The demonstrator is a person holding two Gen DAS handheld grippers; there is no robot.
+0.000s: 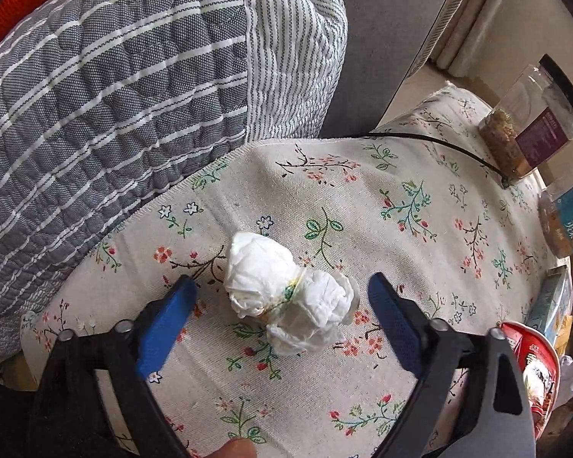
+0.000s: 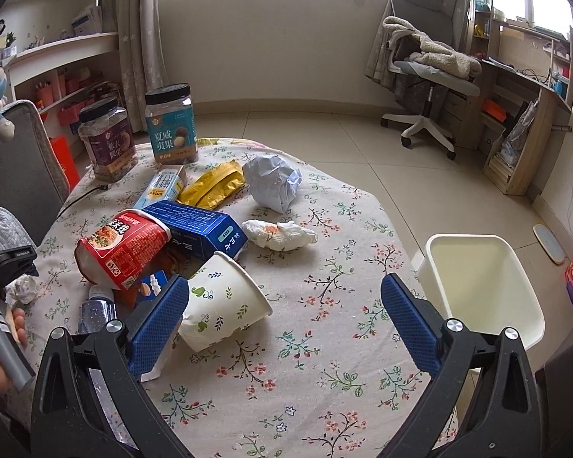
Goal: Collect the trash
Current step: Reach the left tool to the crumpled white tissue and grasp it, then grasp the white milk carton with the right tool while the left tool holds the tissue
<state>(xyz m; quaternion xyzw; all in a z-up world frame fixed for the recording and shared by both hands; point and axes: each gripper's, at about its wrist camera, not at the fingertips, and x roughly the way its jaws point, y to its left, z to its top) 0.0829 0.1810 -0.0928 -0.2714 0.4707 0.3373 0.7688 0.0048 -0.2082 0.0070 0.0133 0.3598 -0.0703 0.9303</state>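
Observation:
A crumpled white tissue wad (image 1: 286,297) lies on the flowered tablecloth (image 1: 401,229), between the blue pads of my left gripper (image 1: 282,280). The jaws are open and neither pad touches it. My right gripper (image 2: 285,281) is open over the table with nothing between its fingers. A tipped white paper cup (image 2: 221,305) lies against its left finger. Beyond lie a red noodle cup (image 2: 122,252), a blue box (image 2: 198,229), a yellow wrapper (image 2: 214,187), a crumpled paper ball (image 2: 273,183) and a stained tissue (image 2: 279,234). A white bin (image 2: 481,286) stands beside the table on the right.
Two snack jars (image 2: 107,137) (image 2: 172,122) stand at the table's far left, with a small carton (image 2: 160,189) and a plastic bottle (image 2: 95,309) nearby. A striped quilt (image 1: 114,114) borders the table in the left wrist view. A black cable (image 1: 439,145) crosses the cloth. An office chair (image 2: 424,72) stands far back.

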